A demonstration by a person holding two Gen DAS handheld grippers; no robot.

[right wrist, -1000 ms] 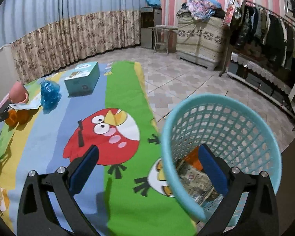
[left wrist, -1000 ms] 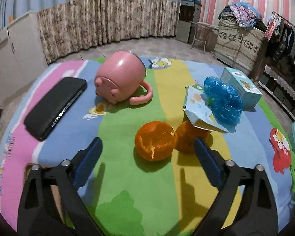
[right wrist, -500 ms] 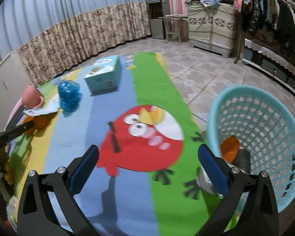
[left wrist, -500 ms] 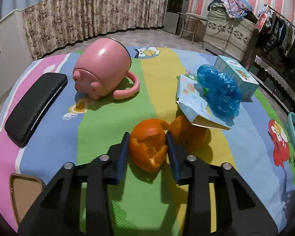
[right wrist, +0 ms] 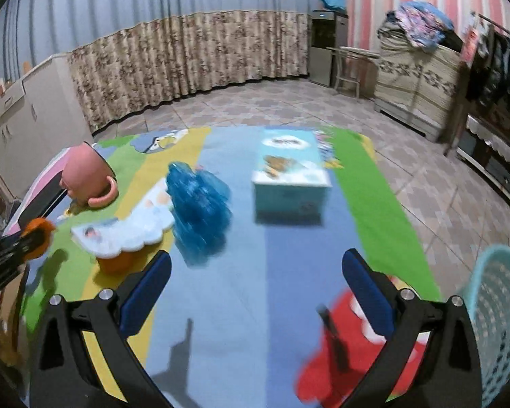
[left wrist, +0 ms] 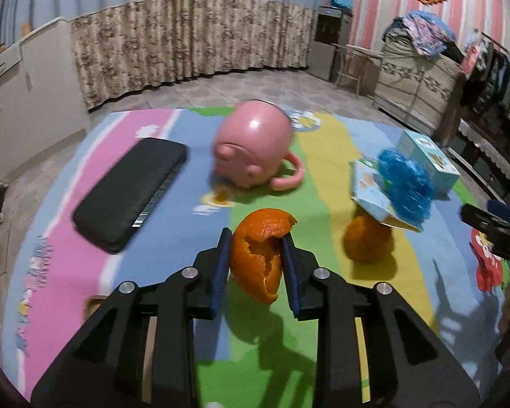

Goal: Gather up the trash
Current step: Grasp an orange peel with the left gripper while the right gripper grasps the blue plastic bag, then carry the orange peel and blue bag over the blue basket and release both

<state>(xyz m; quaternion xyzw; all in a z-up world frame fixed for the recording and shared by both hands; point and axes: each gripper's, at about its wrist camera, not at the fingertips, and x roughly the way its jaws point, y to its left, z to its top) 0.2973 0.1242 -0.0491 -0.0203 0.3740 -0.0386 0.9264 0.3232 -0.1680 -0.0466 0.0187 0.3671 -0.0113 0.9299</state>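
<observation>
- left claw (left wrist: 255,255) is closing its pads on the orange peel (left wrist: 260,253), a torn, hollow shell sitting between them above the mat (left wrist: 146,306)
- right claw (right wrist: 255,292) is gaping wide, empty; blue wrapper (right wrist: 200,210) ahead-left is nearer it
- basket (right wrist: 499,323) is sitting at its right

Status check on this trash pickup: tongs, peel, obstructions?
Left tongs closing on orange peel. Right tongs open, empty. Basket at right; path looks clear.
</observation>
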